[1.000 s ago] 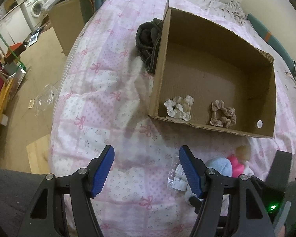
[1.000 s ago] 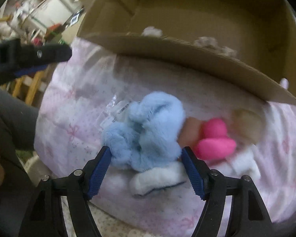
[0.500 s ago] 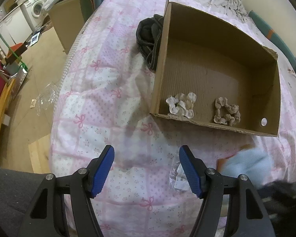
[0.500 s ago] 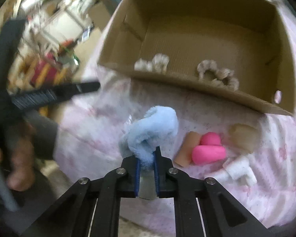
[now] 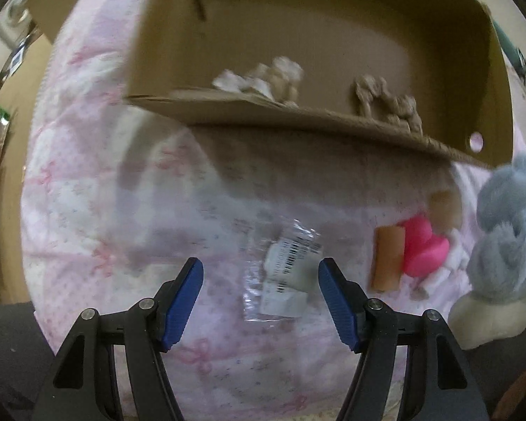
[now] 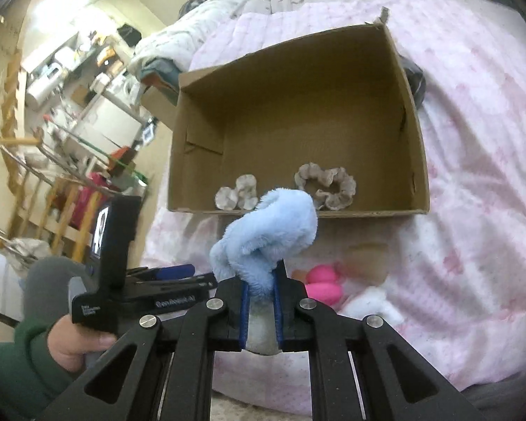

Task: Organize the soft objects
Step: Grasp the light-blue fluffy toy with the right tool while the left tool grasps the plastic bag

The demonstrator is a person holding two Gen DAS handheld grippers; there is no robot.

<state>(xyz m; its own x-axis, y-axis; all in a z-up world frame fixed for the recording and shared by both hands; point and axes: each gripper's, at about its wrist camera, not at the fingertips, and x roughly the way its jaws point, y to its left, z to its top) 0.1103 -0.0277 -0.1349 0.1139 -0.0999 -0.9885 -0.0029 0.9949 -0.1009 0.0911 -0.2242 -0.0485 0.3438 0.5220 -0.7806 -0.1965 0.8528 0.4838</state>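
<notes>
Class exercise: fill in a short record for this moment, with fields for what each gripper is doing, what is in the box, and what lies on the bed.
right gripper: shut on blue fluffy scrunchie, held above the bed
left gripper: open, empty, over plastic wrapper
cardboard box: holds white scrunchie and beige scrunchie
on the pink quilt: pink sponges, beside tan and white soft pieces

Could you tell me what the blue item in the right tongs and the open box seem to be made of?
Blue item: apparently plush or fleece, matte, with fuzzy pile. Open box: corrugated cardboard, plain brown, with raw cut edges.
</notes>
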